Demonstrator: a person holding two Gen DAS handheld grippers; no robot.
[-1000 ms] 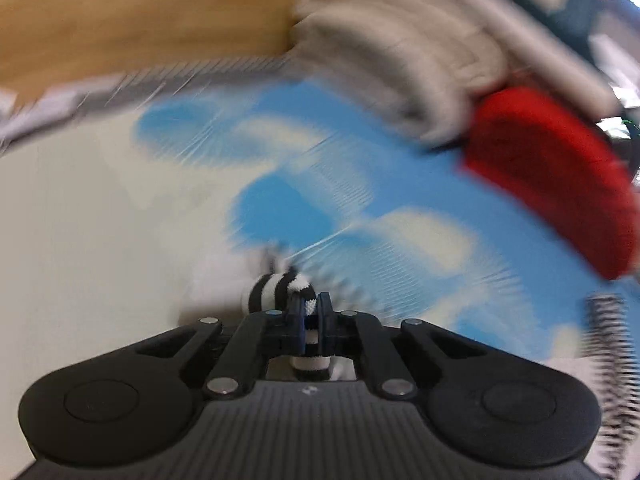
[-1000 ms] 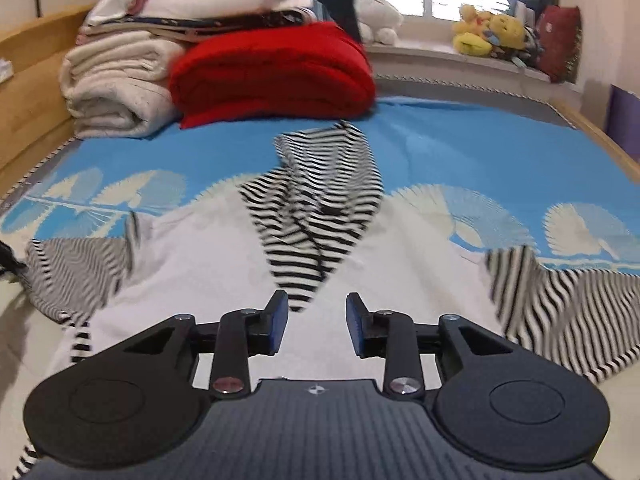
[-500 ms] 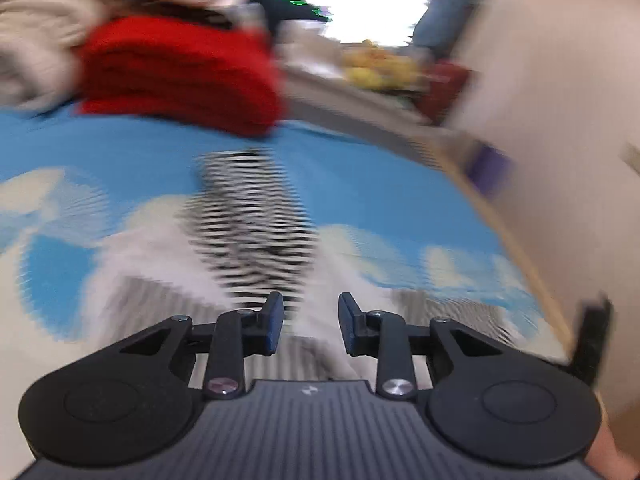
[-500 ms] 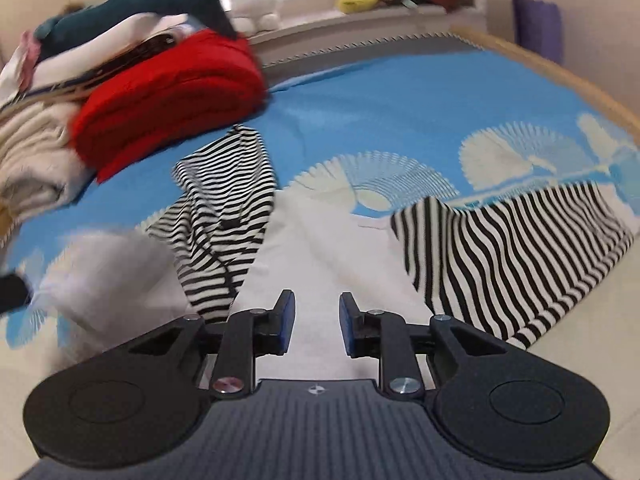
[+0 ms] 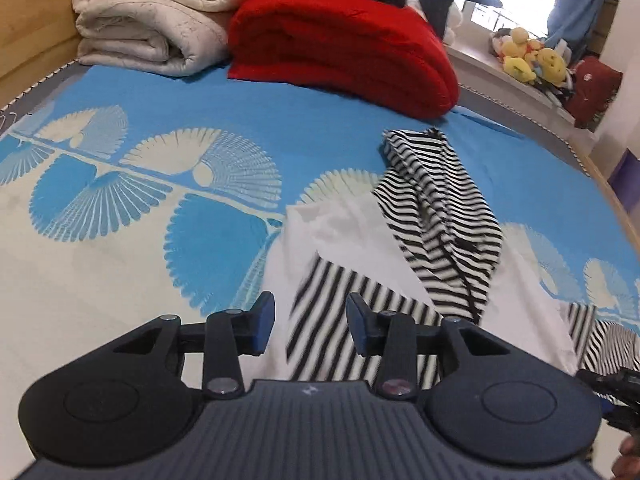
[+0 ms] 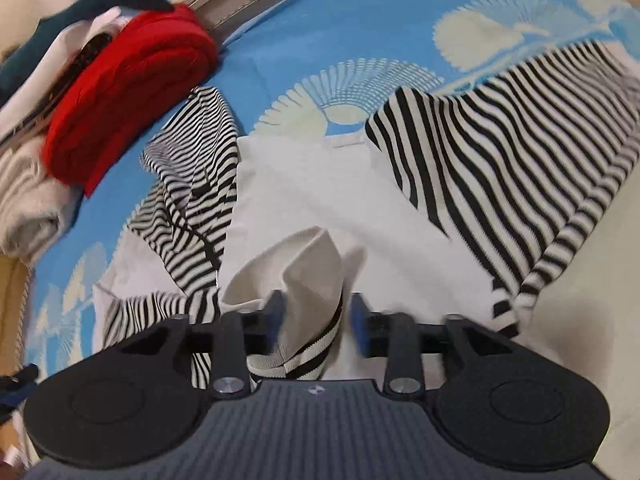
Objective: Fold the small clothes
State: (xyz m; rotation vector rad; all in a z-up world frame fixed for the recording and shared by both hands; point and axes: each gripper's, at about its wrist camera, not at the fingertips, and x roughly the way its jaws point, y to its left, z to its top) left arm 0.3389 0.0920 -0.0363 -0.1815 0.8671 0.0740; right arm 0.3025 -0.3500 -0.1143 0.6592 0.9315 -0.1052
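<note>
No readable text, labels, brands or numbers anywhere in either view. Only a tiny pale mark on the ribbed dark housing of the left gripper (image 5: 308, 320), too small to read, and a like mark on the right gripper (image 6: 314, 318). A small pale patch on the far red bag (image 5: 588, 84), illegible.

Even daylight, bright. Window (image 5: 486, 10) upper right in left wrist view blown out. Soft shadows only. Strong fisheye bending at edges. Right wrist view motion-smeared, worst at red blanket (image 6: 120, 96).
</note>
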